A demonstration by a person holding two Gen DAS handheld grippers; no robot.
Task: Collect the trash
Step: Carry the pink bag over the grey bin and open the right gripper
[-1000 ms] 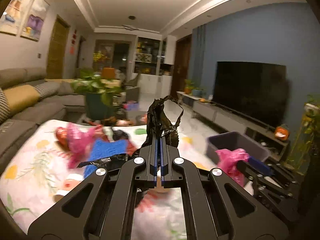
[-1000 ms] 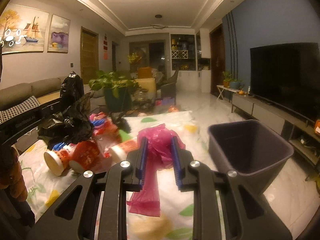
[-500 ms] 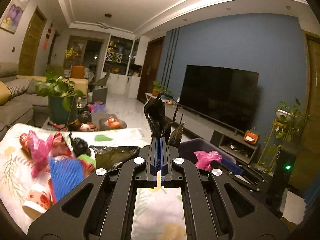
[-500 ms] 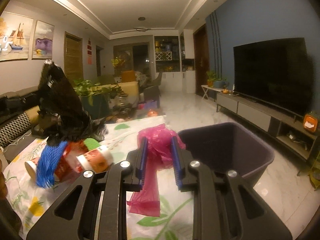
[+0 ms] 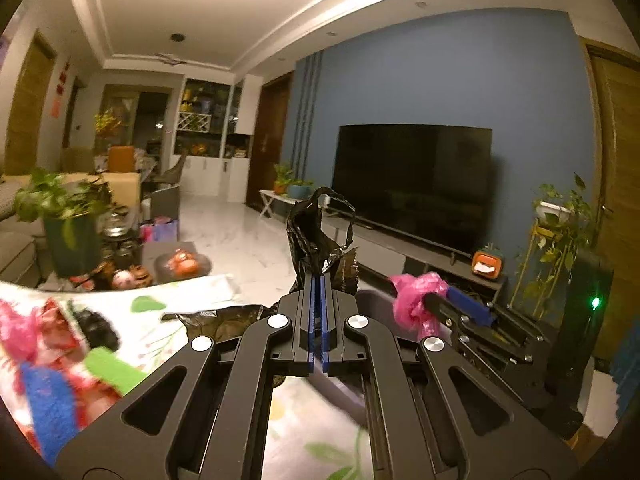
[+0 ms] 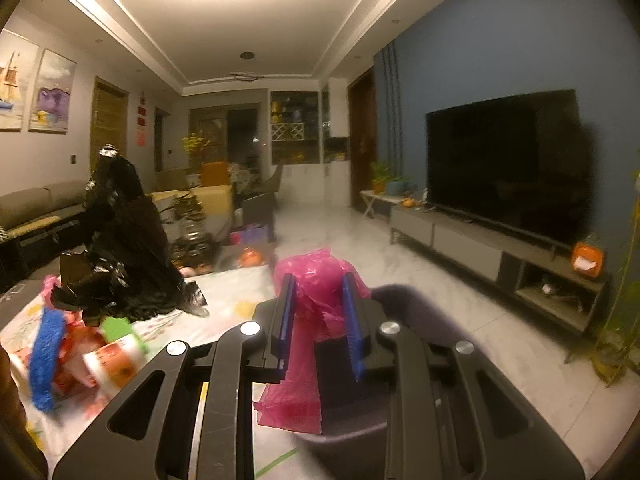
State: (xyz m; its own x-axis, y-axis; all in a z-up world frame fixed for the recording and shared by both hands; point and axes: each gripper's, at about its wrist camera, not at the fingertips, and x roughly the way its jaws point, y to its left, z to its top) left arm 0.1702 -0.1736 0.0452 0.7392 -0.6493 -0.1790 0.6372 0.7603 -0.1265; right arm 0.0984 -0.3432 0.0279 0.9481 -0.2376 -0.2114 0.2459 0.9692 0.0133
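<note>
Left gripper [image 5: 319,280]: bottom centre of the left wrist view, its blue-lined fingers pressed together on a black plastic bag [image 5: 316,236], which stands up crumpled from the tips.
Right gripper [image 6: 319,300]: bottom centre of the right wrist view, fingers a little apart and clamped on a pink plastic bag [image 6: 316,280] that bulges above them and hangs down between them.
Bin [image 6: 420,304]: dark, open-topped, just behind and below the right gripper's fingers, its rim blurred.
Table [image 6: 224,292]: lower left of the right wrist view, covered in a floral cloth, beside the bin.
Loose trash [image 6: 80,344]: lower left on the table, a blurred heap of red and white cups, blue netting and something green.
Television [image 5: 412,184]: dark screen on the blue wall, right of centre, far behind the grippers.
Potted plant [image 5: 68,224]: left edge of the left wrist view, beyond the table.
</note>
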